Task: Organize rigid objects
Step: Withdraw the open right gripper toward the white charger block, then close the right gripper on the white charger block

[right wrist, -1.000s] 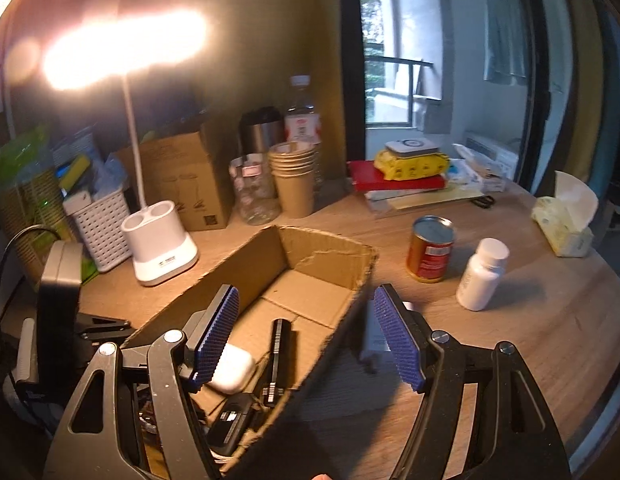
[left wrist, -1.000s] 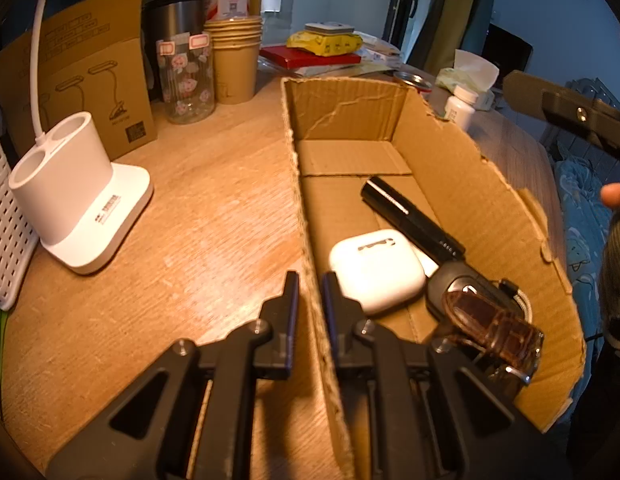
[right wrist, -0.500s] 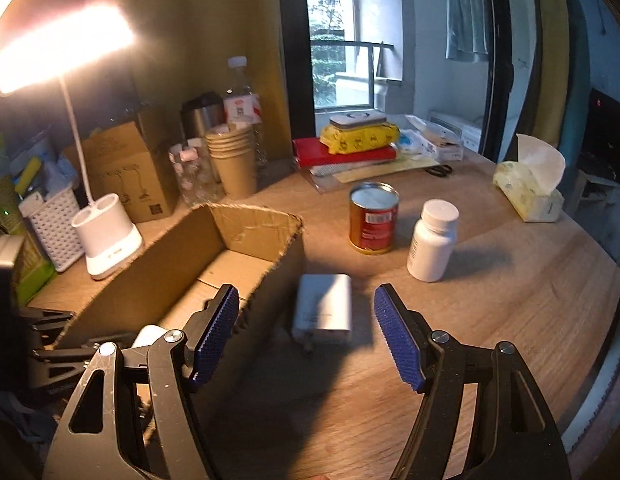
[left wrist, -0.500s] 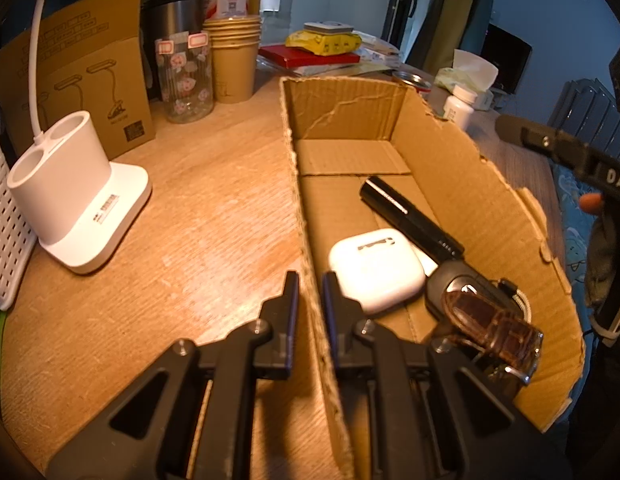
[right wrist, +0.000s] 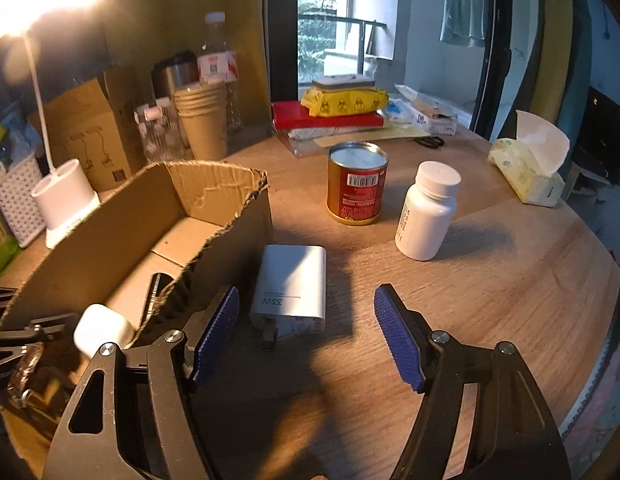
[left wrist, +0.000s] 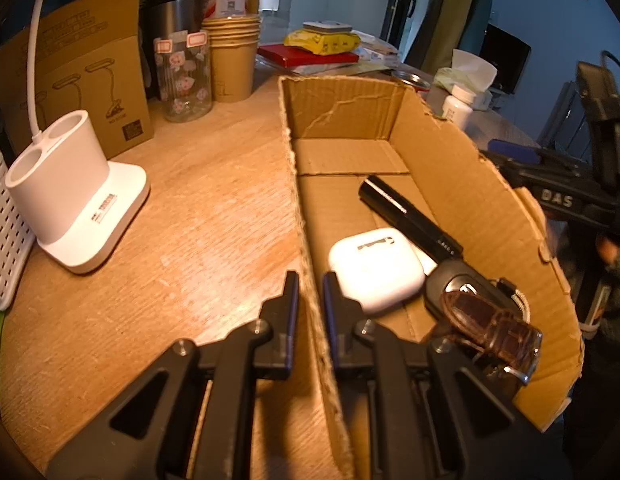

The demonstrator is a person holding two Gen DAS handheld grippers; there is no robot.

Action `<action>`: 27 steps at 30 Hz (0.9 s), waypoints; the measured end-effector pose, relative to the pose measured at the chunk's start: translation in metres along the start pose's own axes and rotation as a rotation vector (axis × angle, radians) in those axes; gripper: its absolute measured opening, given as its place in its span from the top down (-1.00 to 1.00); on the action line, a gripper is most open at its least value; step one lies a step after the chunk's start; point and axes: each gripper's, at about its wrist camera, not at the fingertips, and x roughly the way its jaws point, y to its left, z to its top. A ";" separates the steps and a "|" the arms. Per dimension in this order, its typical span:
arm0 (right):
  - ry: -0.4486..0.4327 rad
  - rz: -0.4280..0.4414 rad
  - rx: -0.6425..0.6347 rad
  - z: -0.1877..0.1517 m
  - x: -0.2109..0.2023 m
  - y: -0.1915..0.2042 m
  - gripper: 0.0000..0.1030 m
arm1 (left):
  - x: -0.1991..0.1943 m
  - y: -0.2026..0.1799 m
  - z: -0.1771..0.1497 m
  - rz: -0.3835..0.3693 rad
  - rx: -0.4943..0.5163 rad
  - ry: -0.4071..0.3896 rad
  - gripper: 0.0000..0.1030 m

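My left gripper is shut on the left wall of the open cardboard box. Inside the box lie a white earbud case, a black tube and a dark key fob with a brown strap. In the right wrist view my right gripper is open, low over the table, with a white charger block lying just ahead between its fingers, untouched. The charger rests against the box on its outer right side. A red can and a white pill bottle stand farther back.
A white lamp base, a glass jar, stacked paper cups and a lamp carton crowd the left back. A tissue pack and a red book with a yellow pack sit behind. The table edge curves at the right.
The right gripper swung from above the box to the right and came down over the charger beside the box. The left gripper stayed clamped on the box wall.
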 end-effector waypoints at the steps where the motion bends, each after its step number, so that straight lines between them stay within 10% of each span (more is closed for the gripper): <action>1: 0.005 0.002 -0.002 0.001 0.003 0.000 -0.42 | 0.000 0.000 0.000 0.000 0.000 0.000 0.75; 27: 0.091 -0.017 -0.048 0.005 0.039 -0.011 -0.42 | 0.004 0.001 0.001 -0.009 -0.004 0.006 0.75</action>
